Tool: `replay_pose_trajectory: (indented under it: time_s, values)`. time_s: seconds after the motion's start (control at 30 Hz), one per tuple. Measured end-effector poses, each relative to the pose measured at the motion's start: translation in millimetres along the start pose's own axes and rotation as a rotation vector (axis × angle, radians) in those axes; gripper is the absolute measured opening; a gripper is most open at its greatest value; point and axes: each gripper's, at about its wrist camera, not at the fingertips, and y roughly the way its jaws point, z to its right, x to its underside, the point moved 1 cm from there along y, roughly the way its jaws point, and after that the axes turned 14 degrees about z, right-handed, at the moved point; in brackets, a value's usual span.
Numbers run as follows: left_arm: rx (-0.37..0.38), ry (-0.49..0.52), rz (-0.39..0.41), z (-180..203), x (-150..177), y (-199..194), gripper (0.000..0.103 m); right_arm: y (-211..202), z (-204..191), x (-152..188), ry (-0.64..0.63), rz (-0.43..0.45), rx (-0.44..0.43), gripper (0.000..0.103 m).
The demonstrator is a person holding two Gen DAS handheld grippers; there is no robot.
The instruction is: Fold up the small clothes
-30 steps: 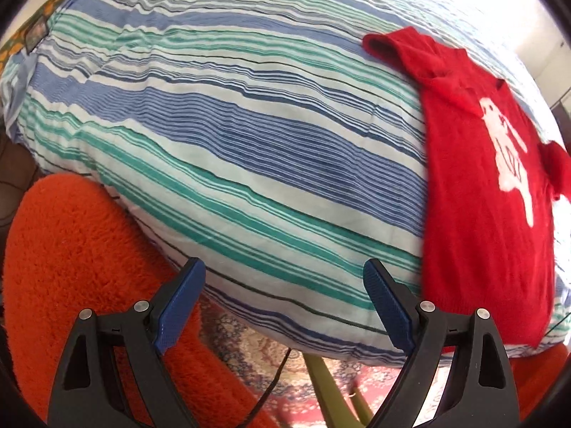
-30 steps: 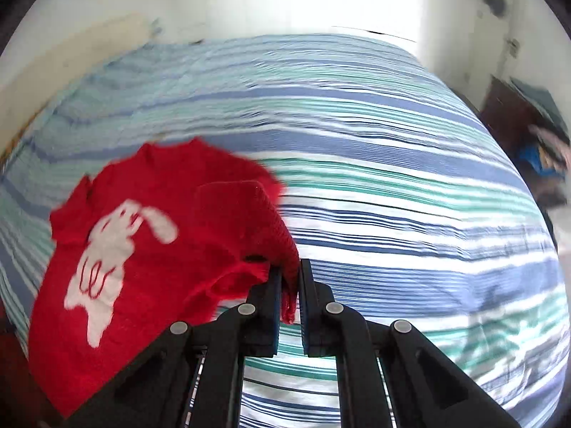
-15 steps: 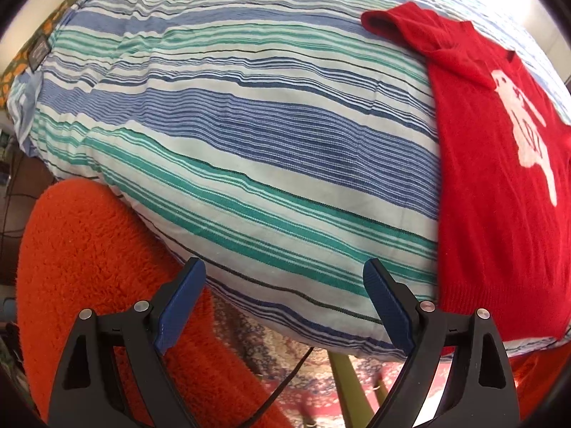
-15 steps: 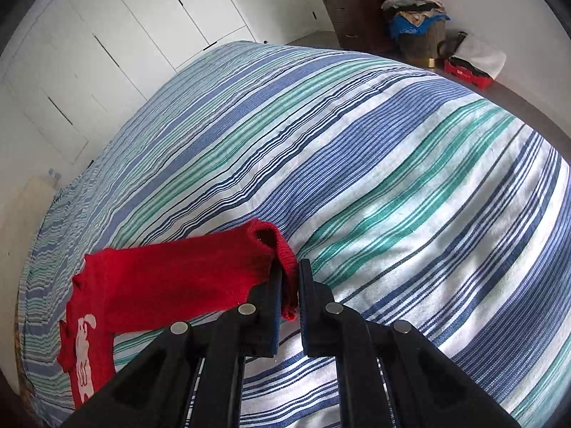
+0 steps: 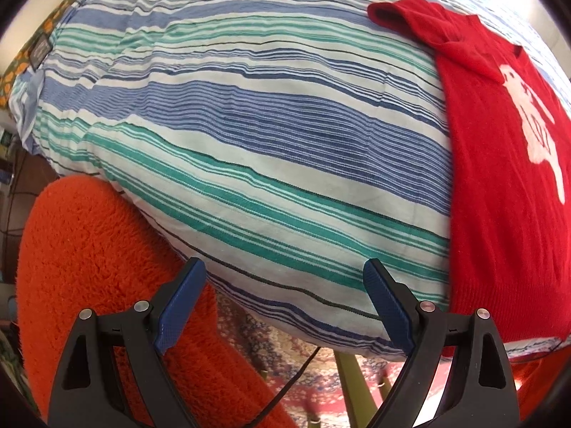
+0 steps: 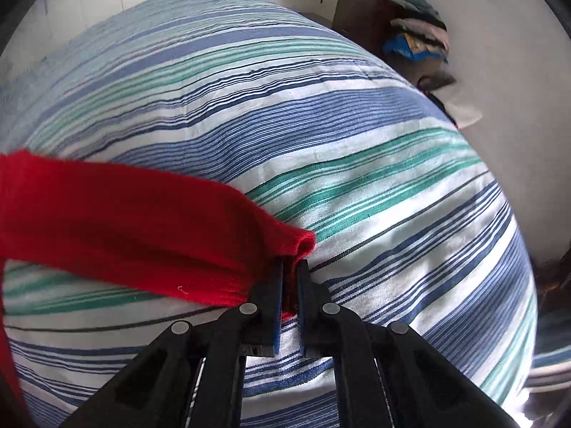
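Observation:
A small red sweater (image 5: 499, 192) with a white animal figure lies flat on the striped bedspread (image 5: 249, 125), at the right of the left wrist view. Its far sleeve (image 5: 403, 18) points left at the top. My left gripper (image 5: 282, 303) hangs open over the bed's near edge, left of the sweater, holding nothing. In the right wrist view my right gripper (image 6: 291, 267) is shut on the cuff of the sweater's other sleeve (image 6: 125, 228). That sleeve is stretched out to the left across the bedspread (image 6: 321, 125), low over it. The sweater's body is out of that view.
An orange fluffy rug or cushion (image 5: 92, 267) sits below the bed's edge at the lower left, with a patterned carpet (image 5: 303, 349) and a thin cable beside it. At the far right a dark dresser (image 6: 367, 18) stands piled with clothes (image 6: 417, 35) against a white wall.
My right gripper has pulled the sleeve out away from the sweater's body and lowered it toward the bedspread, and the view swung toward the dresser. The left gripper has barely moved.

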Motion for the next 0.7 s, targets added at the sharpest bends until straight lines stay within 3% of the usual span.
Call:
replay_pose_trajectory:
  time_s: [0.23,0.37,0.47,0.5,0.53,0.6,0.67,0.7]
  values:
    - [-0.014,0.053,0.034,6.6,-0.5,-6.1,0.091,7.2,-24.2,11.6,-0.046,-0.011,0.114,0.006]
    - [0.003,0.08,0.052,12.6,-7.1,-15.8,0.091,-2.0,-17.6,17.3,0.002,0.014,0.097,0.007]
    - [0.055,0.134,0.114,25.0,-27.9,-31.8,0.091,-8.0,-4.4,18.3,0.065,0.041,0.023,0.015]
    - [0.079,0.149,0.136,29.3,-37.8,-37.1,0.091,-13.0,2.1,19.0,0.087,0.05,0.003,0.028]
    - [0.111,0.162,0.174,36.1,-54.6,-44.5,0.091,-16.8,10.4,18.6,0.109,0.061,-0.005,0.055]
    - [0.154,0.167,0.238,51.6,-86.6,-55.3,0.091,-39.2,26.6,22.2,0.173,0.117,0.0,0.08]
    - [0.219,0.154,0.266,66.0,-113.9,-59.1,0.095,-65.2,41.7,29.0,0.227,0.182,0.007,0.08]
    - [0.29,0.151,0.266,79.6,-133.6,-55.1,0.097,-78.1,45.9,34.2,0.248,0.201,-0.002,0.08]
